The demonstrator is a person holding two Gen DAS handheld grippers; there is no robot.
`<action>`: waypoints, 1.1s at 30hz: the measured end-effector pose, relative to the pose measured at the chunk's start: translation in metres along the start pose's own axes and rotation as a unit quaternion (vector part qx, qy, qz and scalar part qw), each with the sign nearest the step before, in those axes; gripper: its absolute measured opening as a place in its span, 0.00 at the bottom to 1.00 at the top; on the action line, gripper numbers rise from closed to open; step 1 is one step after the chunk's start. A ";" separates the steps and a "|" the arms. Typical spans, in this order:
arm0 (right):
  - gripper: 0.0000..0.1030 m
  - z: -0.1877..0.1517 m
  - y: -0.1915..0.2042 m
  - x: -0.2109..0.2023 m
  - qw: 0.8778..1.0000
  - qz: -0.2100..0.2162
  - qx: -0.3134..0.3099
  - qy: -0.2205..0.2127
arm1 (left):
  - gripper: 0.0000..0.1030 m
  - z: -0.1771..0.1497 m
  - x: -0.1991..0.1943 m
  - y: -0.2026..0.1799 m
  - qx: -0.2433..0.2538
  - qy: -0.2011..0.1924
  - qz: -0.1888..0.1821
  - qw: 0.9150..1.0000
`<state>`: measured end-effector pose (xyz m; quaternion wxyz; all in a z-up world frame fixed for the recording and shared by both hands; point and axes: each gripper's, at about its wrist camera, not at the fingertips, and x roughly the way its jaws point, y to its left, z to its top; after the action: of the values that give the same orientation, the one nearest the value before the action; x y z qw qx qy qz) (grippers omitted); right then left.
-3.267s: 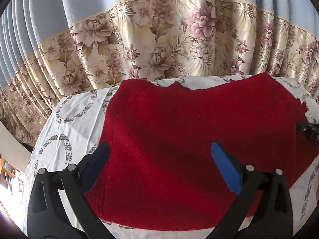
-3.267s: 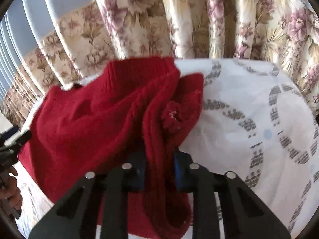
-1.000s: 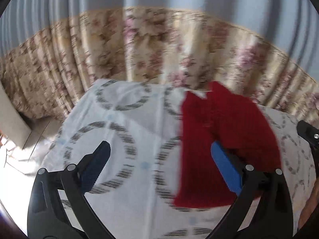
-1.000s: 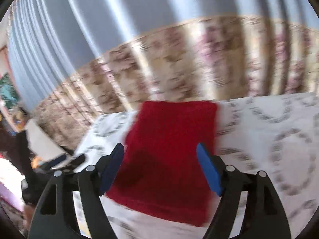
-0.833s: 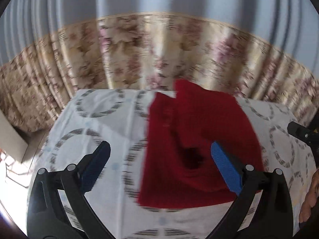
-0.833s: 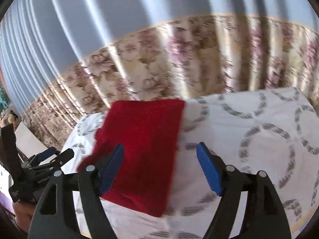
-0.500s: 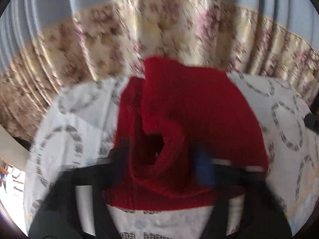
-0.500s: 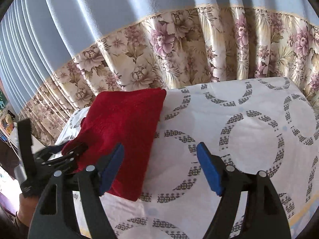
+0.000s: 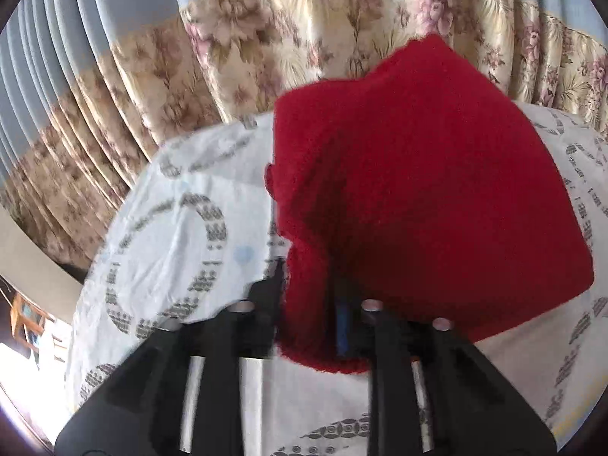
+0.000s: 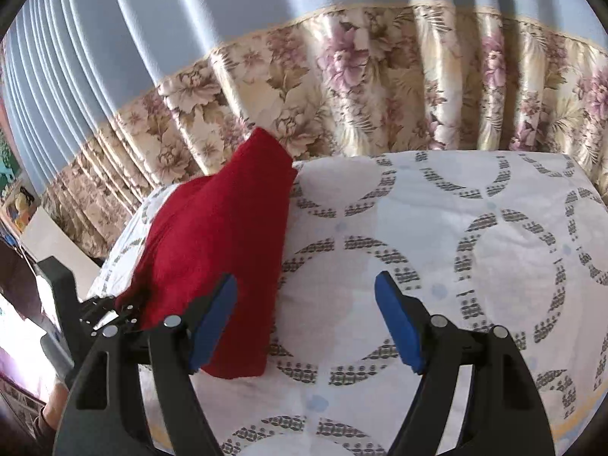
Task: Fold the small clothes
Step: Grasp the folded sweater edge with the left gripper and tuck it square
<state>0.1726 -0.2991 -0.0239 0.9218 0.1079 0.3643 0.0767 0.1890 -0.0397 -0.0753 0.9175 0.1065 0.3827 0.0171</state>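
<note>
Left hand-held gripper (image 9: 309,296) opening, folded red garment (image 9: 425,197) between its pads; right hand-held gripper (image 10: 306,323) apart, empty.

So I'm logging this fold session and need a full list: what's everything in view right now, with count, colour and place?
red knit garment: one, red, folded on the cloth, its near left edge bunched between the left gripper's fingers.
tablecloth: one, white with grey ring pattern, covering the surface.
curtain: one, pale blue above, beige floral band below, behind the surface.
left gripper: one, black with blue pads, jaws opening, red knit between them.
right gripper: one, black with blue pads, open and empty over the cloth, right of the garment.
hand: one, partly seen at the lower left of the right wrist view.
</note>
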 end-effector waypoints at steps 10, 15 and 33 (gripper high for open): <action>0.74 0.012 0.013 0.018 1.000 -0.008 -0.017 0.005 | 0.97 0.031 -0.039 0.050 -0.079 -0.044 -0.006 0.996; 0.74 0.031 0.015 0.024 1.000 -0.011 -0.015 -0.004 | 0.97 0.068 -0.047 0.042 -0.071 -0.067 -0.019 0.995; 0.77 0.057 0.024 0.063 1.000 -0.020 -0.021 -0.004 | 0.97 0.109 0.020 0.022 -0.093 -0.039 -0.071 0.992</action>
<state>0.2558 -0.2701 -0.0191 0.9268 0.0812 0.3609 0.0653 0.2811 -0.0361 -0.0097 0.9367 -0.0063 0.3498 -0.0164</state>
